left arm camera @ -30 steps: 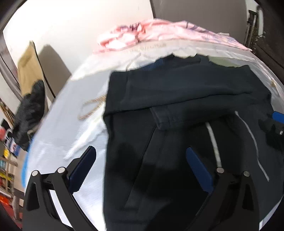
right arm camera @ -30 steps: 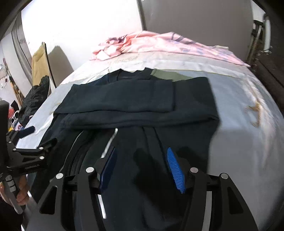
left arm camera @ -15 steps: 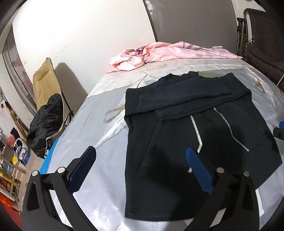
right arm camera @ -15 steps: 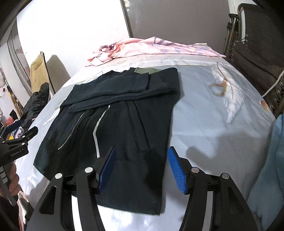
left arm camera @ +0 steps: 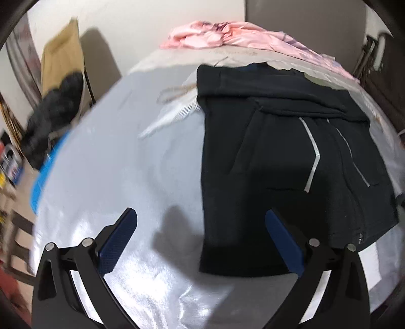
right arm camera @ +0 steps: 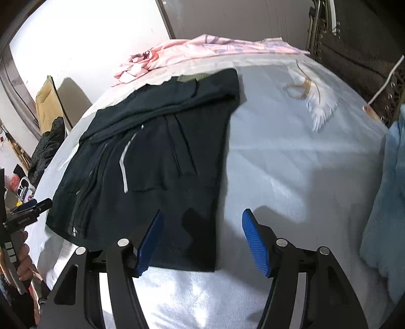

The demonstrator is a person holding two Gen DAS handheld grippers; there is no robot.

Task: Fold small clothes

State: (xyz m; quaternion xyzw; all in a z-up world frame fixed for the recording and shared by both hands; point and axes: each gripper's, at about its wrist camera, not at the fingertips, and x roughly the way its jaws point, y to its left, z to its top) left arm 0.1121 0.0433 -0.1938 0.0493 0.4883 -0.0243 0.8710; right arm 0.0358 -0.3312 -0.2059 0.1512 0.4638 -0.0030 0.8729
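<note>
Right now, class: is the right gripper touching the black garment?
Apart. Right wrist view: right gripper hangs open above the black garment, its shadow cast separately on the cloth.

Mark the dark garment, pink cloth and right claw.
dark garment (left arm camera: 278,177), left wrist view, middle of its front panel
pink cloth (right arm camera: 202,48), right wrist view, middle of the heap
right claw (right arm camera: 202,243), right wrist view, between its fingertips

You face a bed covered in a pale, shiny sheet (right arm camera: 291,162) printed with a white feather (right arm camera: 320,101). A white wall (right arm camera: 83,38) rises beyond its far edge, meeting a grey panel (right arm camera: 240,17). Off the bed's left edge, a tan folding chair (left arm camera: 59,55) holds a black bundle (left arm camera: 50,116). A dark metal-framed chair (right arm camera: 354,50) stands at the far right corner.
</note>
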